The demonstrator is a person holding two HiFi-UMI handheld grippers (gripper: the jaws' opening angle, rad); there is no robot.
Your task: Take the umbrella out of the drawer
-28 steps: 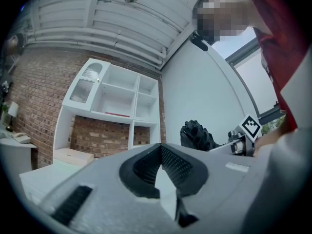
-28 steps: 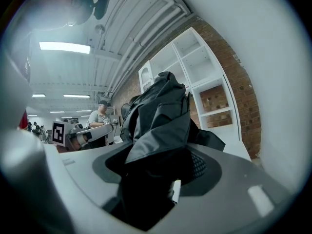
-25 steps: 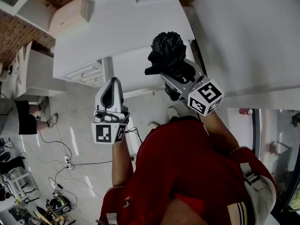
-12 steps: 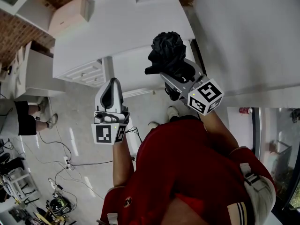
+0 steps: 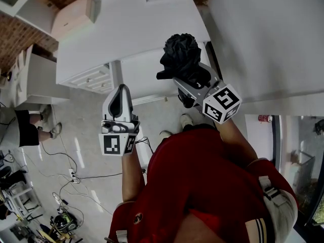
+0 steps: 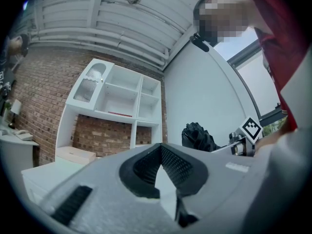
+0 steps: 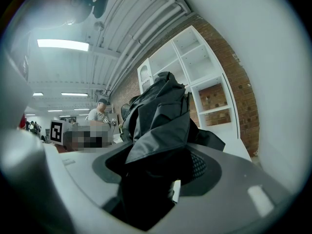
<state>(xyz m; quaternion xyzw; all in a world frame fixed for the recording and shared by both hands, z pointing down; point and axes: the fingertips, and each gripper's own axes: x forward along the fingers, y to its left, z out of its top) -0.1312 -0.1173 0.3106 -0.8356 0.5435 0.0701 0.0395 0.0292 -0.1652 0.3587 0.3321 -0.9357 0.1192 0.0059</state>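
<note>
The folded black umbrella (image 5: 181, 54) sticks up out of my right gripper (image 5: 185, 79), which is shut on its lower part, in front of the white desk (image 5: 126, 29). In the right gripper view the umbrella's fabric (image 7: 161, 113) fills the gap between the jaws of the right gripper (image 7: 163, 155). My left gripper (image 5: 121, 91) hangs lower left of it, apart from it, shut and empty. Its pads meet at the tip (image 6: 160, 147), with the umbrella (image 6: 197, 134) off to its right. I cannot make out the drawer itself.
A white drawer unit (image 5: 93, 79) stands under the desk's left end, a beige box (image 5: 76, 15) on top. A tall white panel (image 5: 263, 39) rises at right. Cables (image 5: 76, 176) lie on the floor; a bystander's legs (image 5: 25, 126) show at left. White shelving (image 6: 117, 96) backs onto brick.
</note>
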